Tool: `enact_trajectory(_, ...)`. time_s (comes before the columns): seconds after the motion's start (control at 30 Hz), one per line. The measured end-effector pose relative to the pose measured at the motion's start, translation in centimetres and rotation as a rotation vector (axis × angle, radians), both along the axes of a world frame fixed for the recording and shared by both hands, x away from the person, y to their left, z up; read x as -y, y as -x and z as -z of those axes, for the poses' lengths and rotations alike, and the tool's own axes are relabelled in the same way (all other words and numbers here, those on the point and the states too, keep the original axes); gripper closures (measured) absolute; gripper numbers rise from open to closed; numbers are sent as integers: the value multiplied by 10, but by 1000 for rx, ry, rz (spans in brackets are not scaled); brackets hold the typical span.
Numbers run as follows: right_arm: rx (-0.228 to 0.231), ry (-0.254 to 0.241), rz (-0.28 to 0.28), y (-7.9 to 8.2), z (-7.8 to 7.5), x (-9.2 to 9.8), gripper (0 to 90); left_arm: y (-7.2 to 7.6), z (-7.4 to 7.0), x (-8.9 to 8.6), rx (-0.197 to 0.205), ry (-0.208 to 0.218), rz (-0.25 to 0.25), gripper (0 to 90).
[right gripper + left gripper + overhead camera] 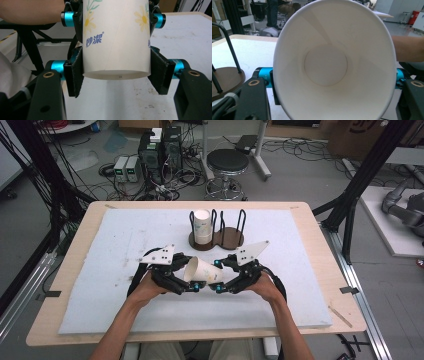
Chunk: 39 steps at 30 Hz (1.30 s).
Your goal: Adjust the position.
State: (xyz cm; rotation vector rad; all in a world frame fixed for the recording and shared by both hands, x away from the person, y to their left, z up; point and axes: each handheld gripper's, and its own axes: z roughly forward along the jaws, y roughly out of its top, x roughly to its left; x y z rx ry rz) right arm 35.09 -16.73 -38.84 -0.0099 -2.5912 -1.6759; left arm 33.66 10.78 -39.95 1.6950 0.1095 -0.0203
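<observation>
Lying on its side above the white mat (100,290), a paper cup (202,271) hangs between both tools. The left gripper (187,279) clamps its open rim, and the right gripper (216,276) clamps its base end. Behind stands a wooden holder (227,239) with another cup (202,226).

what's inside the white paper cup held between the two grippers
Nothing: the left gripper view looks straight into the white paper cup and shows bare white walls and a clean round bottom. Its lowest inner wall runs out of that view, so that strip goes unseen.
</observation>
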Motion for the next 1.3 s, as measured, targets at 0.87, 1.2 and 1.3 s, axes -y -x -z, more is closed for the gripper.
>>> enact_trajectory(0.87,21,50,201,11,-3,8,151,-1,-3,-15,5,-85,-65,307)
enact_trajectory(1.2,47,71,456,16,9,31,151,-7,-12,-36,5,-188,-122,306)
enact_trajectory(1.3,42,56,495,17,13,36,151,-9,-15,-40,6,-204,-129,306)
